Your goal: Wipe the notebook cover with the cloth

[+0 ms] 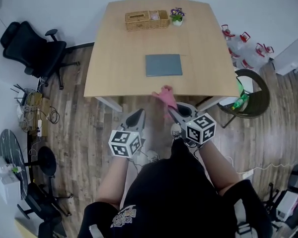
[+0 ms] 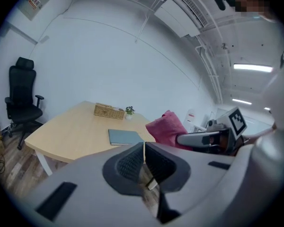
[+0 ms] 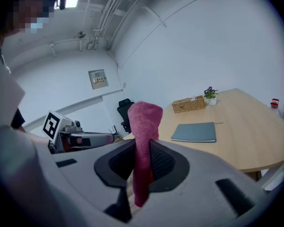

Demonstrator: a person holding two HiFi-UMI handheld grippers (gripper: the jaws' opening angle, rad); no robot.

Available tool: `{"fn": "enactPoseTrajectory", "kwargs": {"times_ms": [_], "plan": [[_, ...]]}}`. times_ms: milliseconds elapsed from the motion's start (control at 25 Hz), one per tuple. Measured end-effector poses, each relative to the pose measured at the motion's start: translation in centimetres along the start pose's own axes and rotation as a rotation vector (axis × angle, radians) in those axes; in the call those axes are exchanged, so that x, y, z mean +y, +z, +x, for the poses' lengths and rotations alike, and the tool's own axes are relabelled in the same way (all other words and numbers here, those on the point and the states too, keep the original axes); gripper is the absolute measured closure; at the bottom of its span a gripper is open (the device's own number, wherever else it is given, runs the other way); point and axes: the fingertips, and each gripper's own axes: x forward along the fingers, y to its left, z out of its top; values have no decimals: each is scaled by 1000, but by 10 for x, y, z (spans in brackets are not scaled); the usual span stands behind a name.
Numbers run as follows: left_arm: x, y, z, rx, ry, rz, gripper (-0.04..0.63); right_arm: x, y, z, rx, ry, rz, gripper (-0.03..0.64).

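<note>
**One cloth, one notebook, two grippers**

One flat, grey-blue rectangular notebook (image 1: 163, 65) lies in the middle of the pale wooden table (image 1: 114, 43). It is well short of one woven basket (image 1: 146, 20) and one small potted plant (image 1: 177, 16). The right gripper (image 3: 143, 162) pinches one nubbly pink cloth (image 3: 145, 122) off the table's near edge. The left gripper (image 2: 145, 151) is closed and empty.

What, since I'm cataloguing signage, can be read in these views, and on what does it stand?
Nothing is legible.
Framed paper notice on the white wall: too blurred to read.
Small grey wall-mounted panel: markings too small to read.
Pale print on the person's black shirt: blurred, unreadable.
</note>
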Motion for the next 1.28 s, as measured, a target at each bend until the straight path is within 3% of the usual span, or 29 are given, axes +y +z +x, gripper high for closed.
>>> {"fn": "enactPoseTrajectory", "kwargs": {"times_ms": [200, 480, 800, 1280], "plan": [[-51, 1, 1, 0, -108, 37, 583, -4, 4, -60, -56, -111, -8, 549], [-93, -2, -3, -4, -141, 60, 583, -9, 6, -110, -91, -162, -21, 549], [-107, 0, -21, -42, -51, 39, 583, 0, 8, -127, -81, -89, -68, 549], [-172, -22, -34, -57, 71, 22, 582, -9, -2, -178, -86, 48, -87, 549]]}}
